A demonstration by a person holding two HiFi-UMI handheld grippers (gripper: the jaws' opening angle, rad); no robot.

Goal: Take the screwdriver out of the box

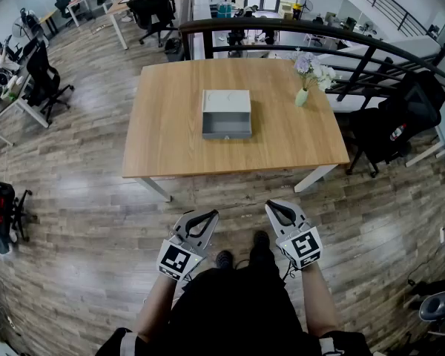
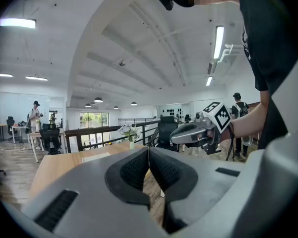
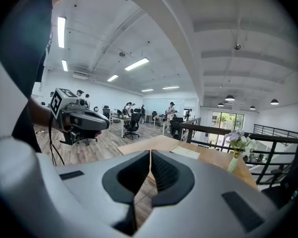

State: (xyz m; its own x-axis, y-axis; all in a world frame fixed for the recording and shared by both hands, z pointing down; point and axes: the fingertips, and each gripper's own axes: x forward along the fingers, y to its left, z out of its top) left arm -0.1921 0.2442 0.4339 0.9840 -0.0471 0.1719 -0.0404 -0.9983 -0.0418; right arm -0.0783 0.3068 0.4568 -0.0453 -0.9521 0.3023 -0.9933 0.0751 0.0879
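Note:
A grey box (image 1: 226, 113) with its lid shut sits in the middle of the wooden table (image 1: 170, 147); the screwdriver is nowhere in sight. It shows as a low pale shape in the left gripper view (image 2: 95, 156) and the right gripper view (image 3: 185, 152). My left gripper (image 1: 210, 215) and right gripper (image 1: 271, 206) hang side by side over the floor, well short of the table's near edge. Both are shut with nothing between the pads, as seen for the left gripper (image 2: 148, 150) and the right gripper (image 3: 150, 152).
A small vase of flowers (image 1: 302, 87) stands on the table's far right part. A dark curved railing (image 1: 282, 28) runs behind the table. Office chairs (image 1: 41, 80) and desks stand at the left, and a black chair (image 1: 400, 117) at the right. People stand far off.

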